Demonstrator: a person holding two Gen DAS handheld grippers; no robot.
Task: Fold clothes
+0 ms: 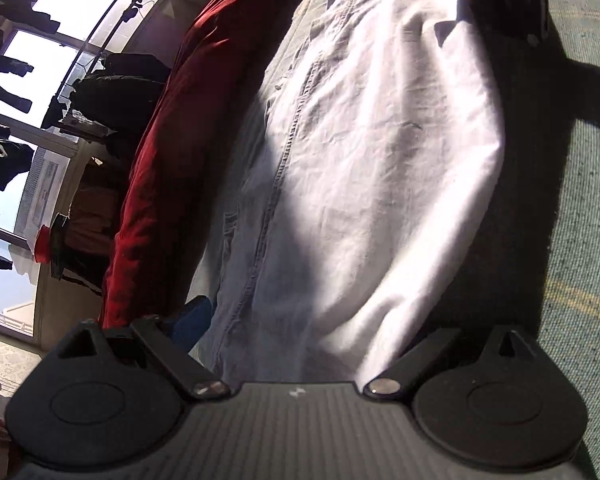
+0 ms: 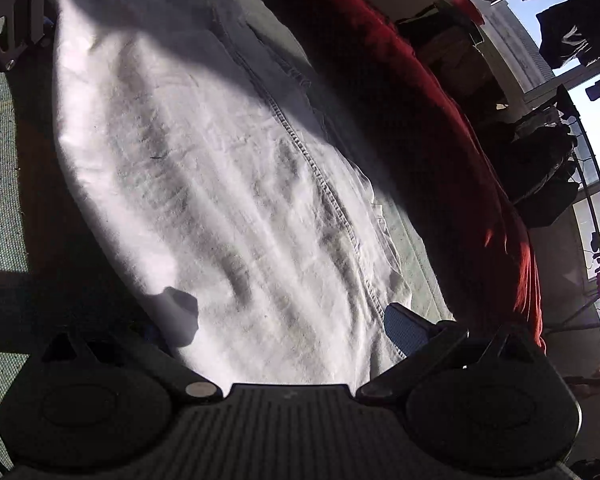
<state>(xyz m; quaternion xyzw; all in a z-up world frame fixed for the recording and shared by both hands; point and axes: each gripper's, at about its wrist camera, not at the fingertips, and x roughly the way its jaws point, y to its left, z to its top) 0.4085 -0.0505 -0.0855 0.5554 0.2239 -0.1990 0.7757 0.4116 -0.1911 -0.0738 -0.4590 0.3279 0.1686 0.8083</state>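
A white garment [image 1: 372, 152] with a stitched seam lies spread on a green woven surface [image 1: 588, 208], half in sunlight and half in shadow. My left gripper [image 1: 308, 332] is open at one end of it, fingers wide apart, with the cloth's edge lying between them; one blue pad [image 1: 192, 320] shows, the other is hidden by cloth. My right gripper [image 2: 280, 328] is open at the opposite end of the white garment [image 2: 204, 168], with its blue pad [image 2: 404, 326] beside the seam. Each view shows the other gripper at the far end.
A red garment [image 1: 168, 168] [image 2: 440, 120] lies bunched along one side of the white one. Beyond it are dark bags [image 1: 116, 92], a red-lidded container [image 1: 42, 244] and bright windows with clothes hanging on a line [image 2: 580, 32]. The green surface [image 2: 0, 160] extends on the other side.
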